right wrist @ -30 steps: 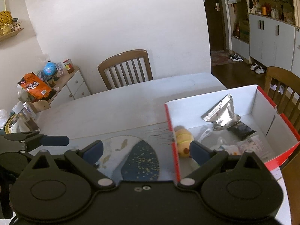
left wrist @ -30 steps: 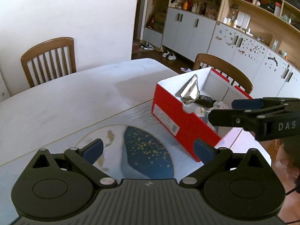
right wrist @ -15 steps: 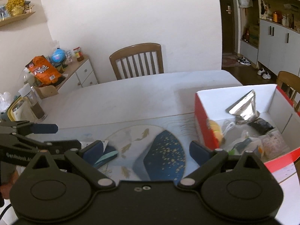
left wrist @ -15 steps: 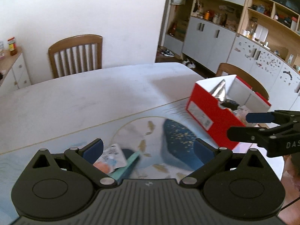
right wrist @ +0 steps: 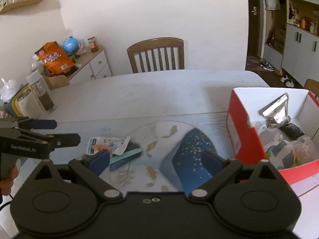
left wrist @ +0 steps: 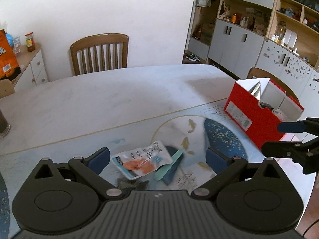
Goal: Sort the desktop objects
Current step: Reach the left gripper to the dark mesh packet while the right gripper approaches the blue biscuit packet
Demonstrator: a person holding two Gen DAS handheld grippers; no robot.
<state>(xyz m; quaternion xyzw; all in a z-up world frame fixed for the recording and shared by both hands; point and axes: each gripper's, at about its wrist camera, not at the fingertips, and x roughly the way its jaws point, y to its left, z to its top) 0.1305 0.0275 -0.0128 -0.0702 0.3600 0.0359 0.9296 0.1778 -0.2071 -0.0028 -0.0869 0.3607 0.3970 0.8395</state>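
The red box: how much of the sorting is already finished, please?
Done: the red box already holds a silver pouch and other packets. In hand: nothing; the left gripper and the right gripper are open. Left: a snack packet and a teal stick lie on the mat.

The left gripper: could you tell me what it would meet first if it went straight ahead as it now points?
Probably the snack packet, lying between the open left gripper's fingers on the table mat, above a teal stick; depth is uncertain.

home dining room | wooden chair (left wrist: 99, 53) | storage cabinets (left wrist: 235, 39) | shoes (right wrist: 267, 66)
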